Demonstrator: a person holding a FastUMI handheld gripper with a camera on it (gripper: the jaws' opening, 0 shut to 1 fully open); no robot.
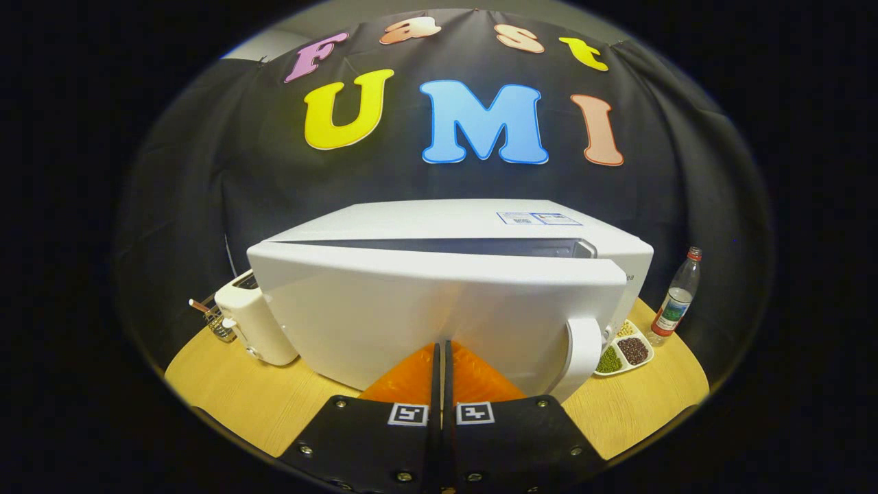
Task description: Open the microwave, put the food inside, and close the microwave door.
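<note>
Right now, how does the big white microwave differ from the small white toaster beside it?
The big white microwave is far larger than the small white toaster. The microwave has a front door, standing ajar, with the shut gripper at it; the toaster has top slots and stands untouched. Both are white and stand on the wooden table.

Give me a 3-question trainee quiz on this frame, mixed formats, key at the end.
1. True or false: the microwave door is fully shut against the microwave.
2. Multiple choice: what stands left of the microwave on the table? A) a kettle B) a white toaster C) a blender
3. Short answer: how do the fingers of the tool stand, and where are they aimed?

Key:
1. False. A dark gap shows along the door's top edge, so it is ajar.
2. B.
3. Pressed together with nothing between them, tips at the door's front face, left of the door handle.
</note>
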